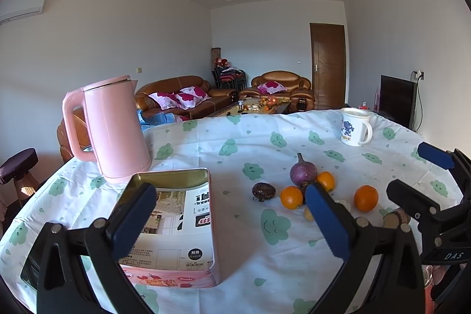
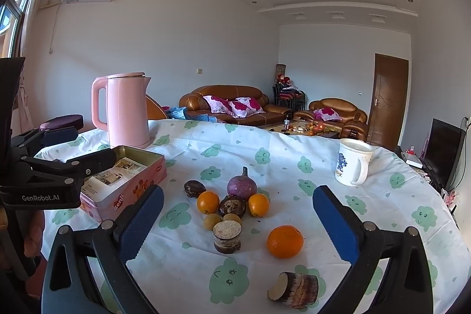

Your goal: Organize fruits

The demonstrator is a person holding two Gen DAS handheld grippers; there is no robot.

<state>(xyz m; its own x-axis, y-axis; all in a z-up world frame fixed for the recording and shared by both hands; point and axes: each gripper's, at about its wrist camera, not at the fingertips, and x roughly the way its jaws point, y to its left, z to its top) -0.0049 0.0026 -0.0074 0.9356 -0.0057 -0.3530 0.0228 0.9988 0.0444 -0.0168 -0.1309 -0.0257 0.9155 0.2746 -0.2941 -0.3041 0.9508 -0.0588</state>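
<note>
Hand-held grippers — left (image 1: 232, 214) and right (image 2: 238, 221) — both spread wide, empty, above the tablecloth (image 2: 294, 143).

tin (image 2: 129, 175) left | fruits (image 2: 232, 205) centre | mug (image 2: 351, 165) right | kettle (image 2: 126, 108) behind tin

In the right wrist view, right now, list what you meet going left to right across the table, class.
Left gripper → pink kettle → pink tin → purple radish → lone orange → white mug.
</note>
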